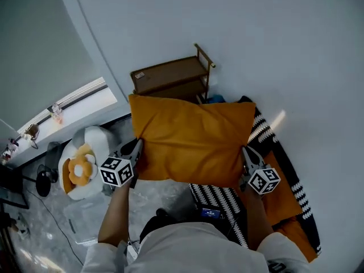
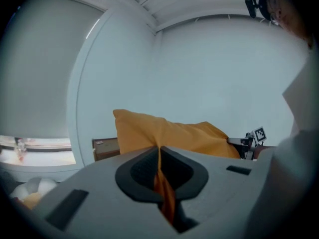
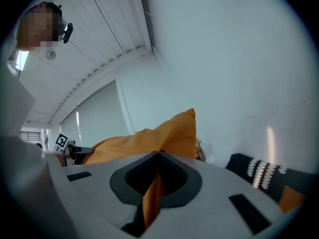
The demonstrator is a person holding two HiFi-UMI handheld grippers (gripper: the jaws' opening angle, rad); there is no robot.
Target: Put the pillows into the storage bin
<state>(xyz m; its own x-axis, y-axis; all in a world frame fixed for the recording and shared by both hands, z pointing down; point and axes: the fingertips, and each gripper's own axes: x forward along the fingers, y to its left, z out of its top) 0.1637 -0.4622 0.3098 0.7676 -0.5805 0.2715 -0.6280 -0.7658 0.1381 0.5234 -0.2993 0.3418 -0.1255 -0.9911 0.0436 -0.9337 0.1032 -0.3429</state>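
Head view: the orange pillow (image 1: 190, 141) hangs stretched between my tongs. The left tongs (image 1: 138, 148) pinch its left edge and the right tongs (image 1: 245, 154) its right edge. It is lifted, not yet stowed, and I cannot make out the storage bin. A striped pillow (image 1: 263, 128) waits under my right tongs. A wooden shelf (image 1: 170, 77) stands close beyond.

Left gripper view: the tongs are pressed together on orange fabric, with bare wall ahead.

Right gripper view: the same pinch, and open room ahead.

Orange fabric pillow (image 1: 190, 144) hides the brown wooden shelf's (image 1: 168, 75) lower part; objects (image 1: 56, 114) on the white windowsill (image 1: 85, 100) are too small to identify.
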